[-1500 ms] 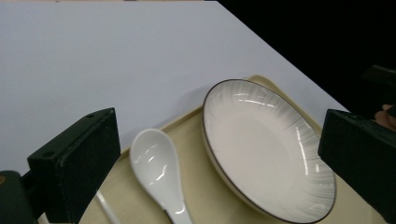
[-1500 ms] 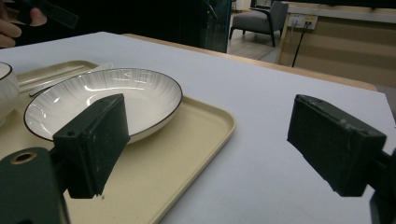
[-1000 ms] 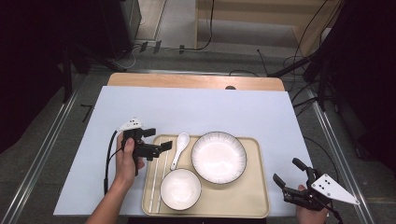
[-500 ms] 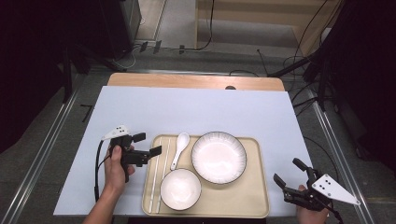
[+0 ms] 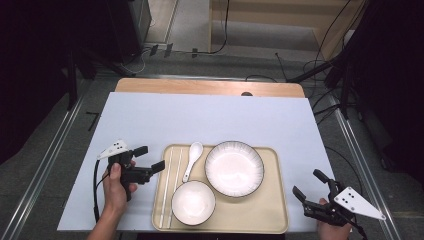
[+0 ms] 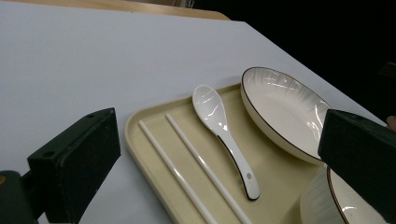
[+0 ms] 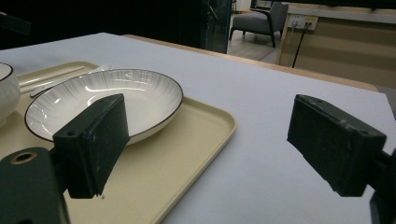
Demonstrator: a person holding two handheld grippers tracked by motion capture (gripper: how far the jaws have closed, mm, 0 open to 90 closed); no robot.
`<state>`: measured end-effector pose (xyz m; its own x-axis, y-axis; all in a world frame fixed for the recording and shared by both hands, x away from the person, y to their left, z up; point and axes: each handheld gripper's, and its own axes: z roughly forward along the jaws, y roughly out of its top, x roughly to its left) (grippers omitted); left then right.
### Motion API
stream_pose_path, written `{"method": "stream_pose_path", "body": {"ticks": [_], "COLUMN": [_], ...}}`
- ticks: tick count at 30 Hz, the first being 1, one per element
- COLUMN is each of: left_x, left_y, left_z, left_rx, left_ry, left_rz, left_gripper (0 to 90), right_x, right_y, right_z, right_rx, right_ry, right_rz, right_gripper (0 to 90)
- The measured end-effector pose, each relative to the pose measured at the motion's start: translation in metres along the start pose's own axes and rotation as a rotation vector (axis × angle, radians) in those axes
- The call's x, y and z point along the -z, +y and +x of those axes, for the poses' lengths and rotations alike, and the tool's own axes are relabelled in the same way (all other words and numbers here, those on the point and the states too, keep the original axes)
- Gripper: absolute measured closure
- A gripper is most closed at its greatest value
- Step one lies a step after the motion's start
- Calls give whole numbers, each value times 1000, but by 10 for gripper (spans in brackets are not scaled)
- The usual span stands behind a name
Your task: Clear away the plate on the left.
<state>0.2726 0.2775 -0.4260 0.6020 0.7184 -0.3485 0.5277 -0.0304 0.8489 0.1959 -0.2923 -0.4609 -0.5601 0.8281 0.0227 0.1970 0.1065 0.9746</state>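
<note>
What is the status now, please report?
Left gripper open, empty, beside tray's left edge. Right gripper open, empty, off tray's right corner. Chopsticks and spoon lie untouched on tray. Nothing blocking.

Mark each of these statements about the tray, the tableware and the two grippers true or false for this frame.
1. The white ceramic spoon lies on the beige plastic tray. True.
2. The left gripper holds the pair of white chopsticks. False: its jaws are open and empty, just left of the tray.
3. The small white bowl sits nearer the person than the wide white ribbed plate. True.
4. The right gripper is shut on the tray's rim. False: it is open, off the tray's right side.
5. The chopsticks lie at the tray's left edge. True.
</note>
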Motion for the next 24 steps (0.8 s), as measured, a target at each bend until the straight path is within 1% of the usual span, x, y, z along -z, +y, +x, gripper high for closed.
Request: {"method": "stream_pose_path", "body": {"ticks": [6, 13, 18, 24], "left_x": [12, 25, 32, 39], "left_y": [-4, -14, -18, -22], "left_z": [5, 11, 13, 13], "left_rx": [13, 26, 15, 5], "left_ry": [18, 53, 75, 93], "left_rz": [-14, -12, -13, -16], "left_gripper": [0, 0, 0, 0], "right_x": [0, 2, 2, 4], "right_y": [0, 0, -1, -1], "right_z": [0, -1, -1, -2], "right_rx": [1, -5, -3, -7], "right_ry": [-1, -6, -5, -9], "right_rz": [2, -3, -3, -4], "right_gripper": [130, 131, 130, 130]}}
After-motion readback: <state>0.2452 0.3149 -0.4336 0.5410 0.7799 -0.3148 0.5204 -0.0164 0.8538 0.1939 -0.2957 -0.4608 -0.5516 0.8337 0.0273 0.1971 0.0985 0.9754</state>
